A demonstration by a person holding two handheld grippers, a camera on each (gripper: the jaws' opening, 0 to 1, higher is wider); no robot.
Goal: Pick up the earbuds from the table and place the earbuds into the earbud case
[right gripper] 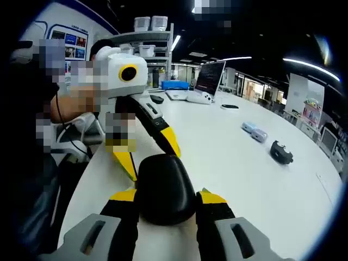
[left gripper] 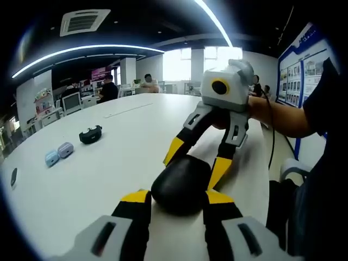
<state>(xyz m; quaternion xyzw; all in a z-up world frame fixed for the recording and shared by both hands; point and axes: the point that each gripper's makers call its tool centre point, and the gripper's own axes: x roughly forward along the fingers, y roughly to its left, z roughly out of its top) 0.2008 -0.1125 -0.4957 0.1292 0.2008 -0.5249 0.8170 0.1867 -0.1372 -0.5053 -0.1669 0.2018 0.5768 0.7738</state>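
Note:
A smooth black oval case (left gripper: 182,184) lies shut on the white table (left gripper: 125,163), close to its near edge. My left gripper (left gripper: 176,199) has its yellow-tipped jaws pressed against the case's two sides. From the far side my right gripper (left gripper: 196,161) holds the same case at its other end. In the right gripper view the case (right gripper: 165,187) sits between the right gripper (right gripper: 168,197) jaws, and the left gripper (right gripper: 148,152) reaches in from the left onto it. A small black open object (left gripper: 90,134) (right gripper: 281,153) lies farther off; its contents are too small to tell.
Two small pale blue and lilac cases (left gripper: 58,154) (right gripper: 254,131) lie beside the black object. A flat dark item (left gripper: 13,176) lies near the table's left edge. A laptop (right gripper: 209,79) and small devices stand at the table's end. People sit at desks (left gripper: 109,89) beyond.

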